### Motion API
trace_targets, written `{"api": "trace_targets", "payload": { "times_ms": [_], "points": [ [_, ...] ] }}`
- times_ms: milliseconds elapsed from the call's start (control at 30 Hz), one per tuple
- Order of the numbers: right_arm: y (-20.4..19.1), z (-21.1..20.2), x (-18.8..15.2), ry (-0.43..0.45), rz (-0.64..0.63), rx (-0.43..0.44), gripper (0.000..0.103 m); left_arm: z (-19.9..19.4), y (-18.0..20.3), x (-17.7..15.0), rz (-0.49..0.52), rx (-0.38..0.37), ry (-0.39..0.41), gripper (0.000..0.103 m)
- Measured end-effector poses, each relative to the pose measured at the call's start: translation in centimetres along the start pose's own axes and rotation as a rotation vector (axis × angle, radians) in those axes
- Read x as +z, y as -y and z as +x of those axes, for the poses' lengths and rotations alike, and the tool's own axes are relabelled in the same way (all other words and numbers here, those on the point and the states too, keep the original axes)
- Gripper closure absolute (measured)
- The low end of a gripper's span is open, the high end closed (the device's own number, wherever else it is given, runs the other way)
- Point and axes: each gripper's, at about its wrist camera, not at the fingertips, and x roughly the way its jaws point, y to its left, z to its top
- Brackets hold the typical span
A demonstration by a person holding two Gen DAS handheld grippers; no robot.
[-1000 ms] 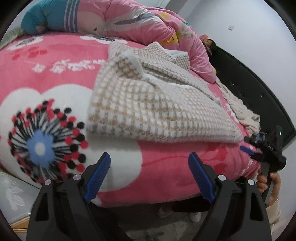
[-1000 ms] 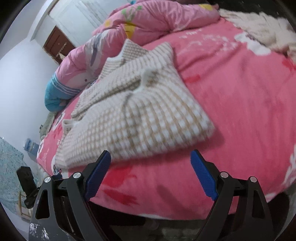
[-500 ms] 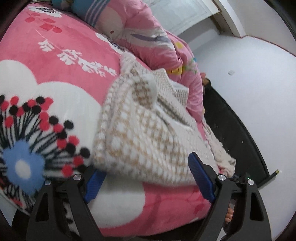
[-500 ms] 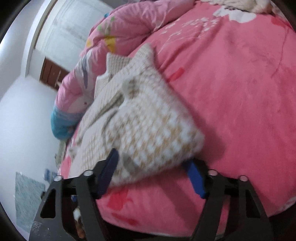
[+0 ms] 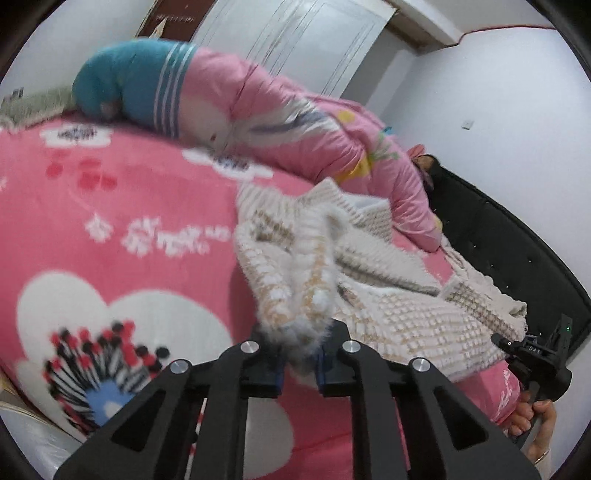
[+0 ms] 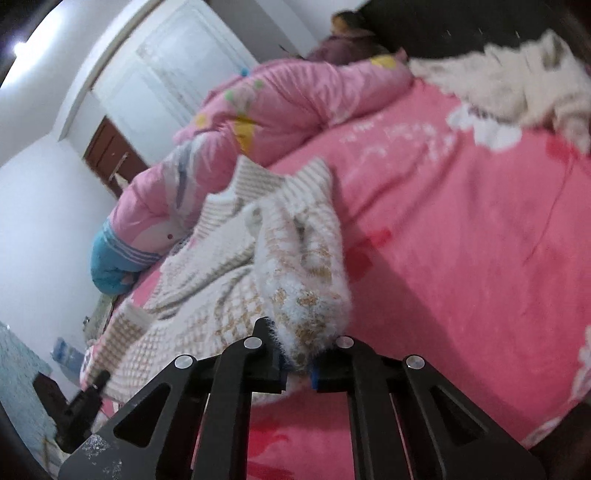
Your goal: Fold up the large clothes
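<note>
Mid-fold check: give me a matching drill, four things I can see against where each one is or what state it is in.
1. left hand-held gripper
2. beige-and-white checked knit sweater
3. rolled pink printed quilt
4. cream fluffy garment

A. along the bed's far side
B. by the dark headboard
C. shut on a fuzzy corner
D. partly lifted off the pink floral blanket

Pairs: 1-C, 2-D, 3-A, 4-B

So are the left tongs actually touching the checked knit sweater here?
Touching. The left wrist view shows the left tongs shut on the sweater's fuzzy near edge, its fabric bunched between the blue pads.
</note>
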Motion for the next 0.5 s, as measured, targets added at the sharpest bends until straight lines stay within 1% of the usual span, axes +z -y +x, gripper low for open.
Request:
{"api": "trace_targets", "payload": {
  "times_ms": [133, 167, 233, 267, 333, 367, 400, 433, 467, 500],
  "points": [
    [-0.9, -2.7, -0.6, 0.006, -0.034, 0.027, 0.097, -3.3, -0.7, 0.9, -0.008, -0.03, -0.002, 0.092],
    [-0.7, -3.6, -1.1, 0.0, -0.039, 0.037, 0.097, -4.1, -0.9, 0.8, -0.006, -0.031, -0.009, 0.092],
    [-0.1, -4.1, -1.9, -0.021, -0.03, 0.047, 0.097, -5.2, -1.6, 0.1, -0.009, -0.031, -0.033, 0.092],
    [0.4, -3.6, -2.4, -0.047, -0.019, 0.046, 0.096, -5.3, -1.9, -0.3, -0.014, -0.031, -0.05, 0.091],
    [1.6, -2.2, -3.3, -0.113, 0.002, 0.032, 0.093, -4.1, -2.9, -2.0, -0.037, -0.013, -0.134, 0.086],
    [2.9, -0.8, -4.1, -0.176, 0.036, 0.014, 0.089, -3.3, -3.5, -2.9, -0.053, -0.002, -0.182, 0.085],
    [3.7, 0.0, -4.6, -0.218, 0.056, 0.002, 0.086, -2.7, -3.7, -3.4, -0.066, 0.012, -0.219, 0.082],
    [4.6, 0.7, -5.0, -0.254, 0.078, -0.017, 0.078, -2.0, -4.4, -4.3, -0.087, 0.051, -0.267, 0.076],
    [5.1, 0.8, -5.2, -0.263, 0.089, -0.025, 0.067, -2.0, -4.9, -4.8, -0.106, 0.066, -0.283, 0.069],
    [5.7, 0.7, -5.2, -0.266, 0.092, -0.033, 0.065, -2.3, -5.4, -5.0, -0.123, 0.073, -0.285, 0.056]
  ]
}}
